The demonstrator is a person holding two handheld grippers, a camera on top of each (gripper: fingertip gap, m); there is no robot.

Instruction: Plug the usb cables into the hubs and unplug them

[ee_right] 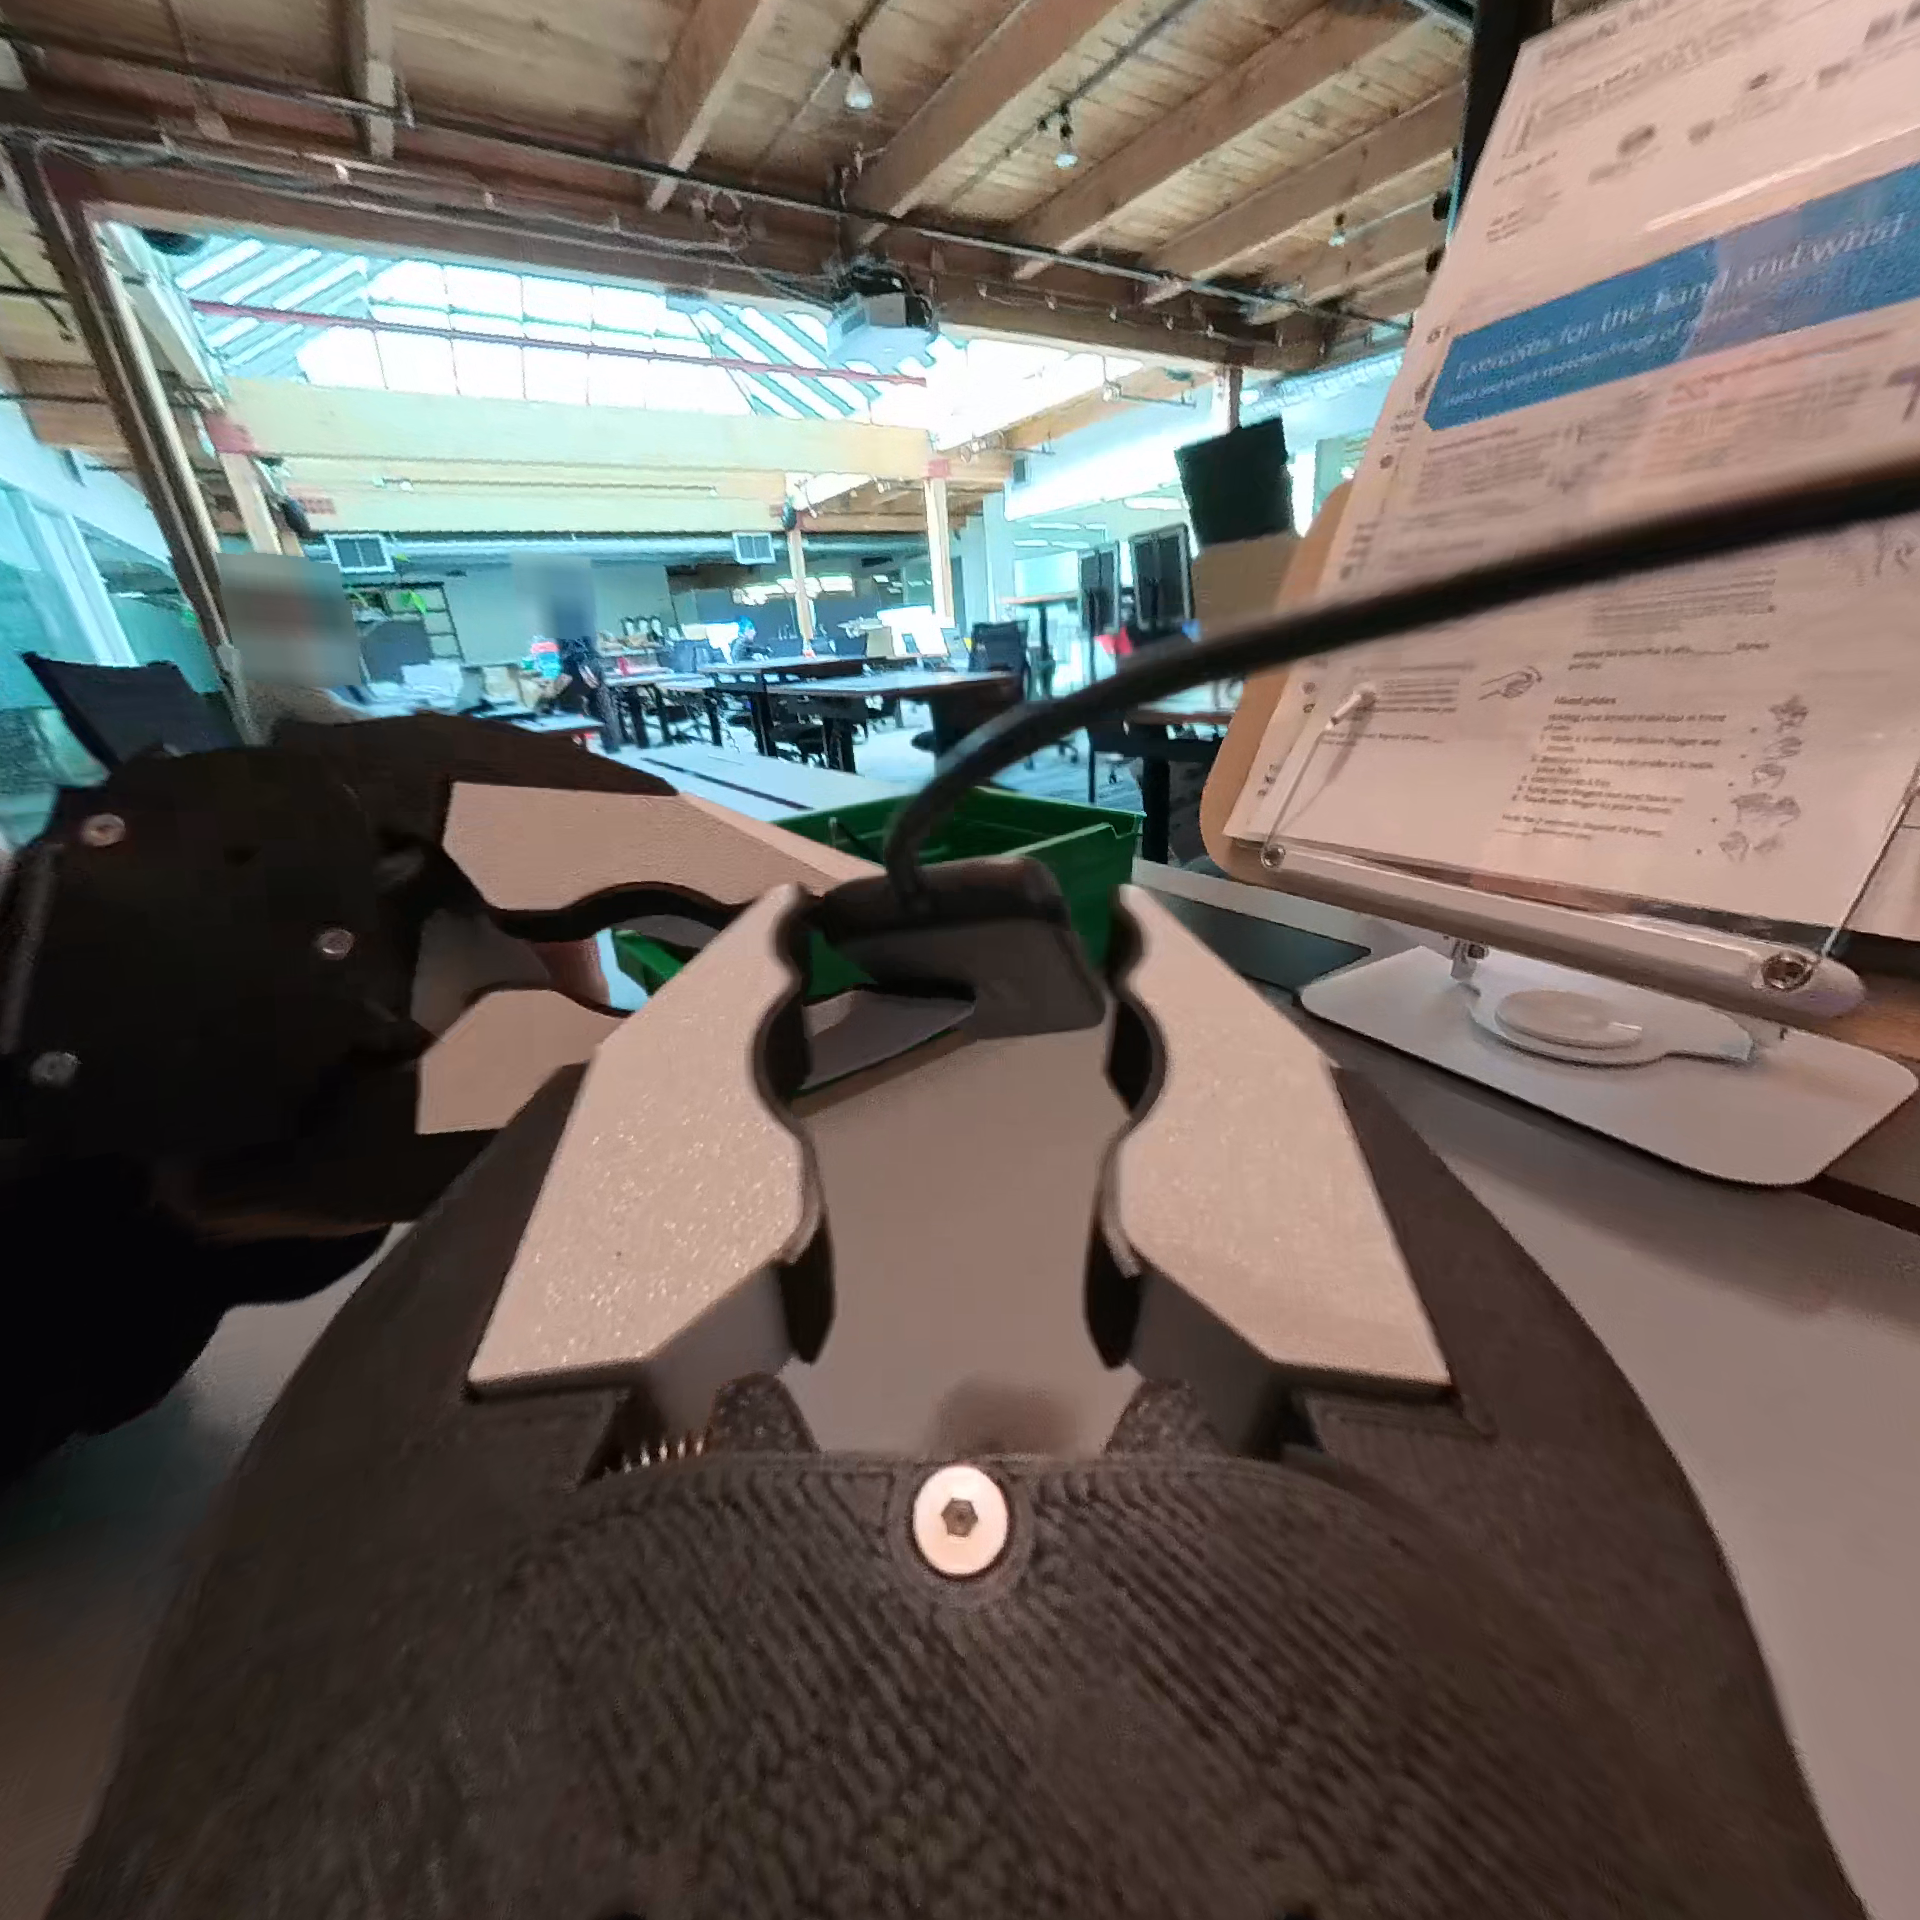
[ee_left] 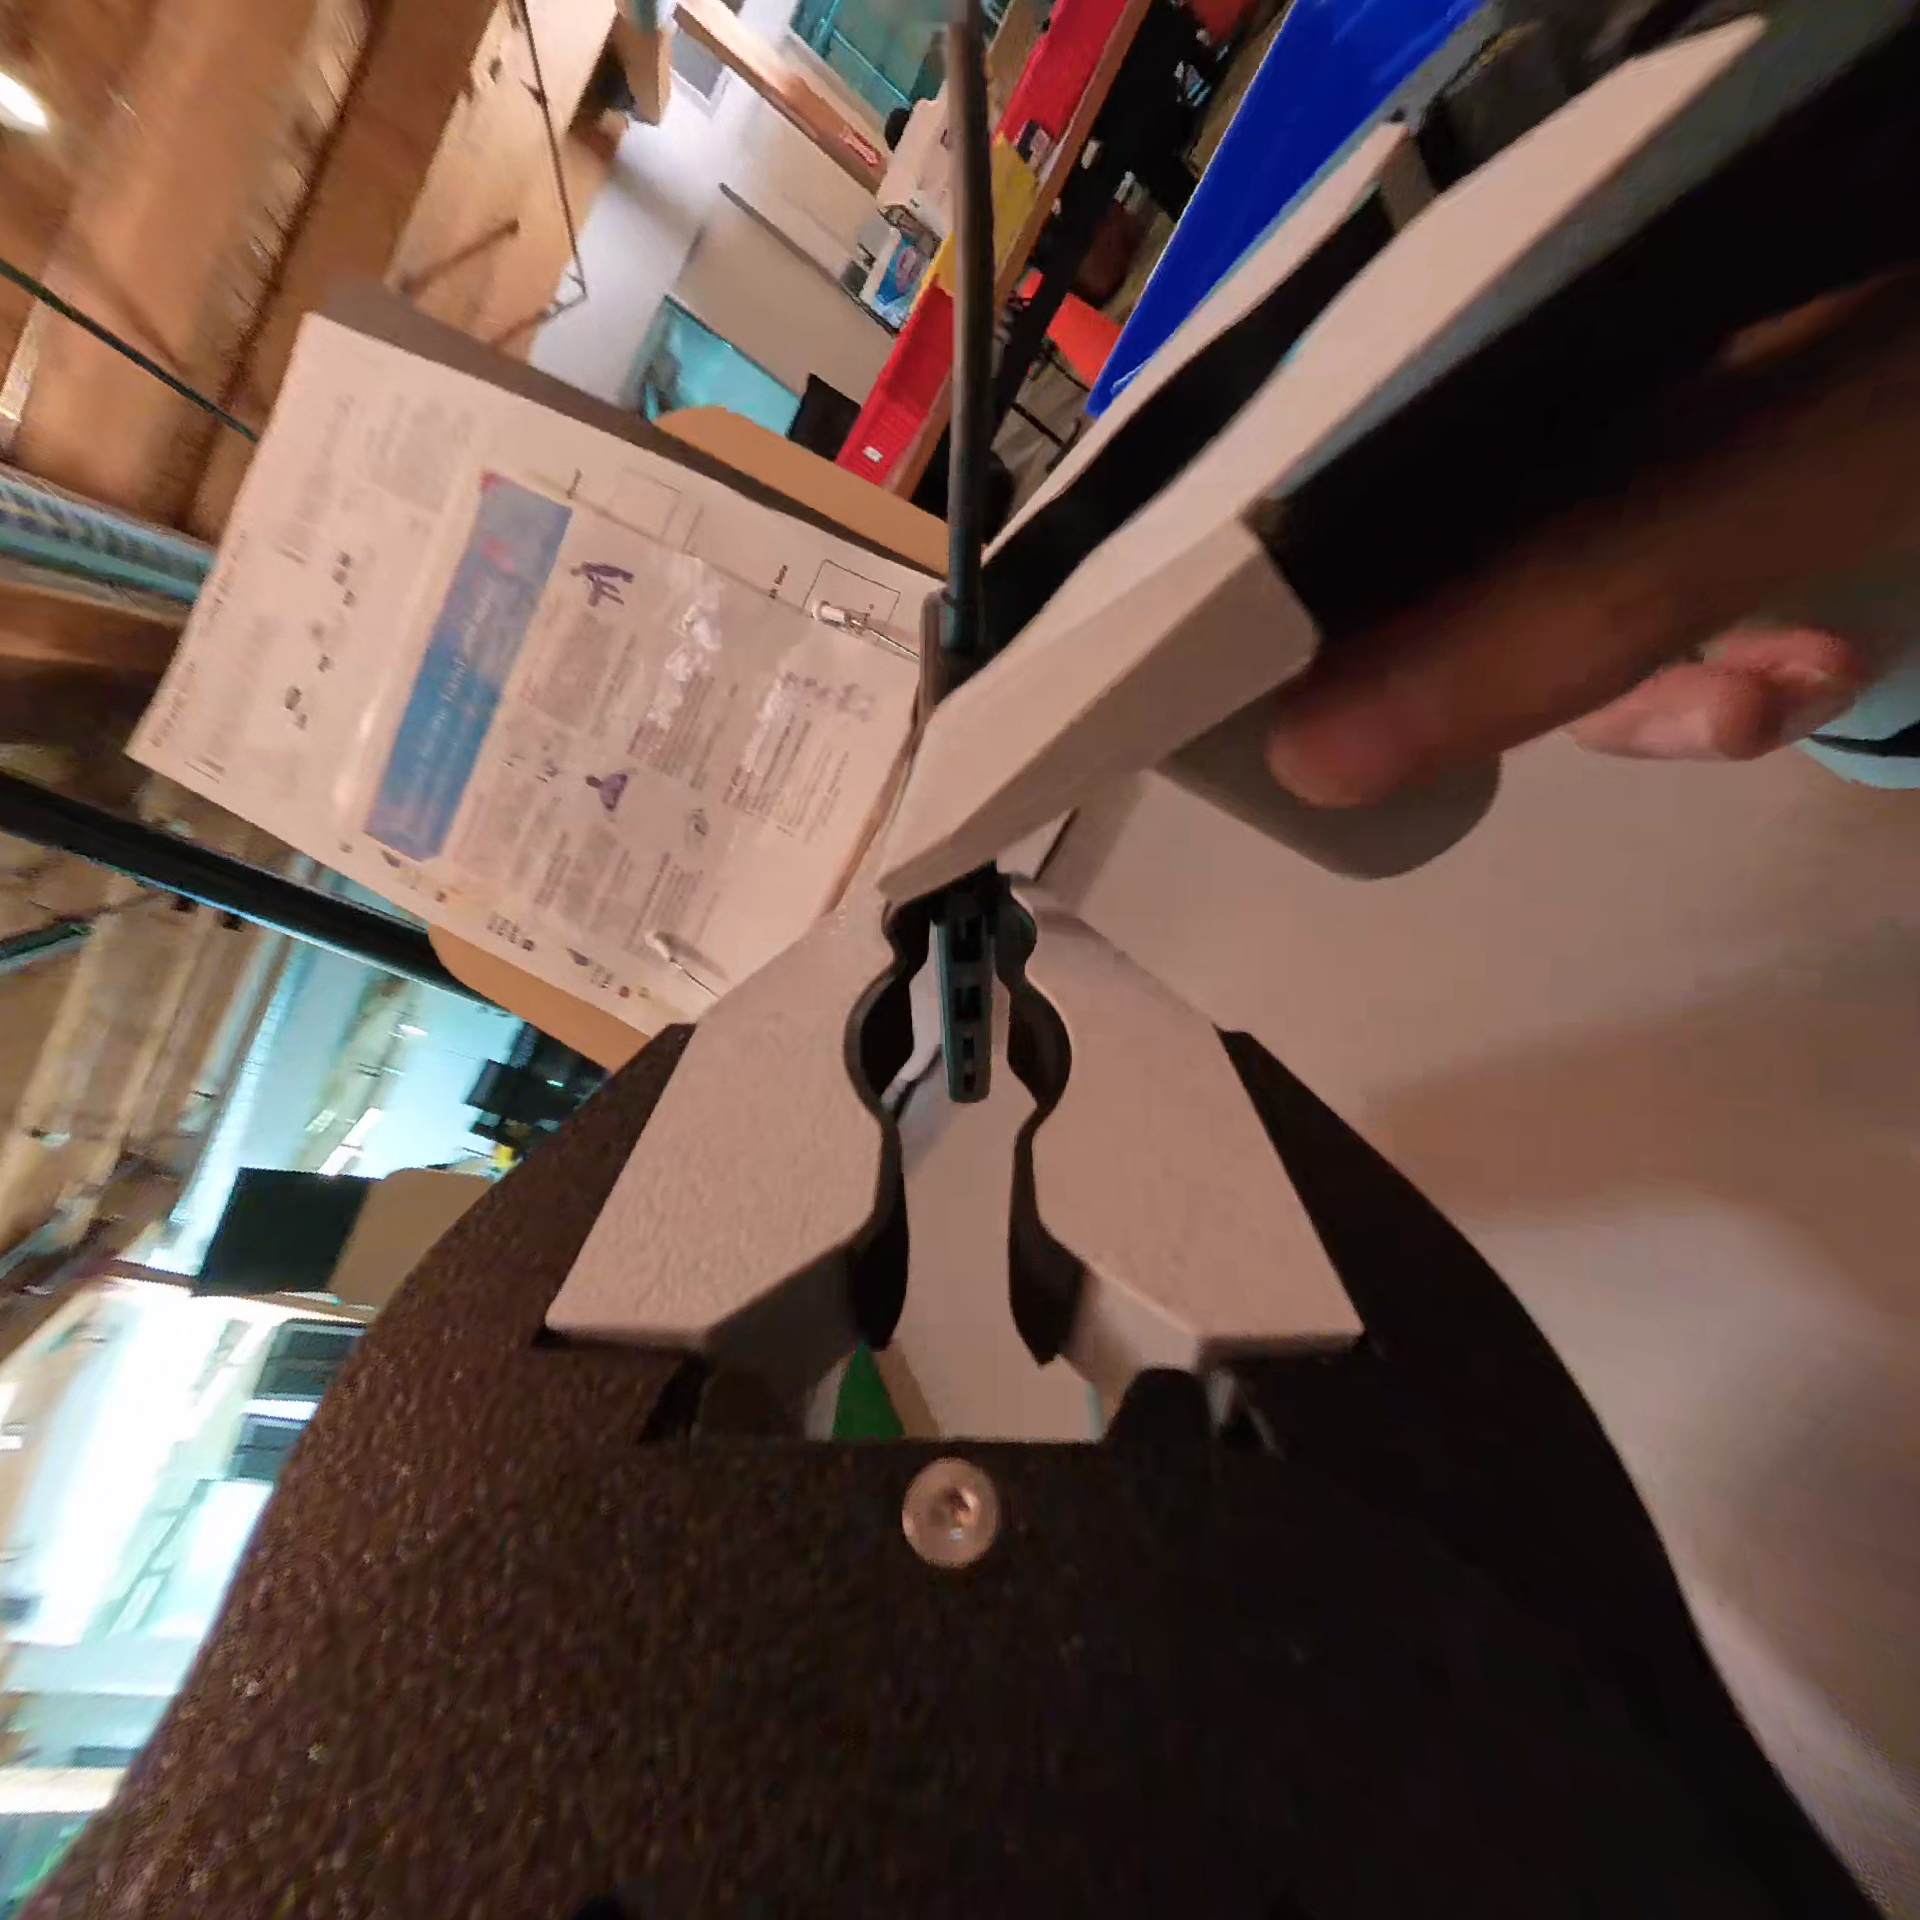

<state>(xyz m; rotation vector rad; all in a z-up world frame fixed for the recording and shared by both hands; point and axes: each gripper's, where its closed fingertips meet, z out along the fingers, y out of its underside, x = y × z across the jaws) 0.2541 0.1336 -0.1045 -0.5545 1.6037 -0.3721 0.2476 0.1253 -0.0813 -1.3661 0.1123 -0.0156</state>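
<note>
Two grippers meet around one dark USB hub (ee_left: 964,1013), held up above the pale bench (ee_right: 1558,1403). Seen from the left wrist, the left gripper (ee_left: 961,940) has its grey fingers (ee_left: 769,1091) pressed in on the thin edge of the hub, whose row of ports faces the camera; the view is tilted and blurred. A black cable (ee_left: 968,343) runs away from the far end of the hub. The right gripper (ee_left: 1143,665) crosses just beyond it, gripped by a person's hand (ee_left: 1558,644). Seen from the right wrist, the right gripper (ee_right: 961,940) pinches the broad sides of the same hub (ee_right: 997,961) near its fingertips, and the cable (ee_right: 1247,639) curves up and off to the right. The left gripper (ee_right: 582,894) comes in from the left, touching the hub. Behind sit a green bin (ee_right: 1049,842) and a document stand (ee_right: 1621,935) carrying a printed sheet (ee_right: 1662,644).
</note>
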